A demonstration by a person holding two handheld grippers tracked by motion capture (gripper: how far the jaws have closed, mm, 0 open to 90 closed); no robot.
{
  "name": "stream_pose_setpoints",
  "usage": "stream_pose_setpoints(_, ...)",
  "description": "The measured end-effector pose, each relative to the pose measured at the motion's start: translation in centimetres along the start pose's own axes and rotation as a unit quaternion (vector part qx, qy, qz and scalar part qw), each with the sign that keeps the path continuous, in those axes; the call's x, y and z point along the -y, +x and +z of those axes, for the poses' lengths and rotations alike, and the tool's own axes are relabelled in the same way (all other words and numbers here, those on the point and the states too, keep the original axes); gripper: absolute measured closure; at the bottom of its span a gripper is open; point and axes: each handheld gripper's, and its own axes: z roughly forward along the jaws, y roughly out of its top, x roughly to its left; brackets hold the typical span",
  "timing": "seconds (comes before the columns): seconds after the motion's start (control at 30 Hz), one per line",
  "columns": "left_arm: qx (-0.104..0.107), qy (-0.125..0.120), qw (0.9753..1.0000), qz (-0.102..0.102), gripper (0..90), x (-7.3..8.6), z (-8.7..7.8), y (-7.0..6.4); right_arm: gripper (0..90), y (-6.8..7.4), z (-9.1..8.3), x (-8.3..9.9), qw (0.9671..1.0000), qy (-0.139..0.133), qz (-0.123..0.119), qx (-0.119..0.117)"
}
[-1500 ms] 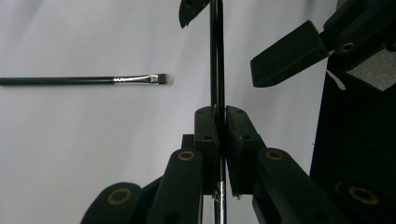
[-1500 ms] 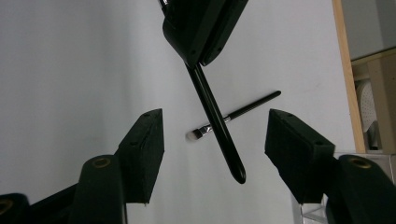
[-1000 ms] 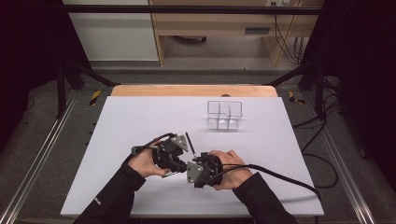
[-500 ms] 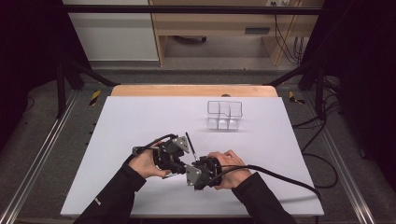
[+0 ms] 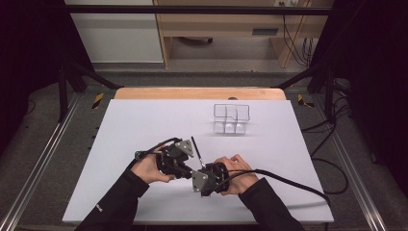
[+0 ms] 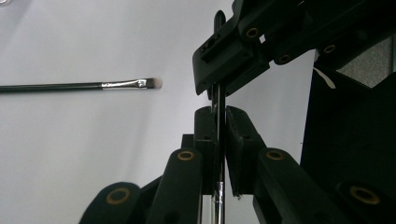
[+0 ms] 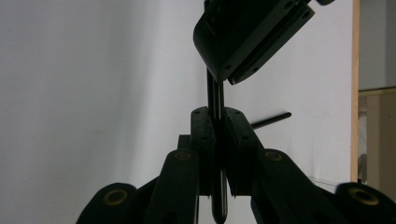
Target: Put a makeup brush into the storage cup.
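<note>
**Two grippers pinch one brush near the bench's front edge**

The left gripper (image 5: 185,163) and right gripper (image 5: 204,172) meet near the front edge of the white bench (image 5: 144,120), close together. Both sets of jaws are closed on the same thin black brush (image 6: 218,107): the left near its silver ferrule, the right on its handle. A second brush (image 5: 196,150) lies on the bench just beyond them. A clear organizer (image 5: 231,118) stands toward the back edge, well apart.
</note>
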Motion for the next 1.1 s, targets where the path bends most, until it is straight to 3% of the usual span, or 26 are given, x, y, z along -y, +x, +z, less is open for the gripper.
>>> stream_pose_setpoints(0.23, -0.002, -0.015, 0.9999, 0.002, 78.0, 0.5, -0.2, 0.3, 84.2, -0.2, 0.0, 0.1, 1.0000, -0.007, 0.006, -0.003)
stream_pose_setpoints(0.43, -0.037, -0.038, 0.9986, -0.003, 61.5, 1.3, -1.1, 0.6, 84.2, -0.6, 0.2, 0.6, 0.9993, -0.013, 0.033, -0.008)
stream_pose_setpoints(0.6, -0.067, -0.064, 0.9956, -0.013, 47.9, 2.3, -1.9, 1.0, 84.2, -0.9, 0.2, 1.1, 0.9984, -0.016, 0.053, -0.008)
stream_pose_setpoints(0.83, -0.086, -0.085, 0.9922, -0.028, 38.5, 3.7, -2.2, 1.3, 84.1, -1.0, 0.1, 1.9, 0.9972, -0.016, 0.072, -0.008)
stream_pose_setpoints(1.1, -0.114, -0.125, 0.9840, -0.056, 23.0, 5.2, -2.4, 1.2, 84.1, -1.1, -0.4, 3.0, 0.9932, -0.030, 0.113, -0.008)
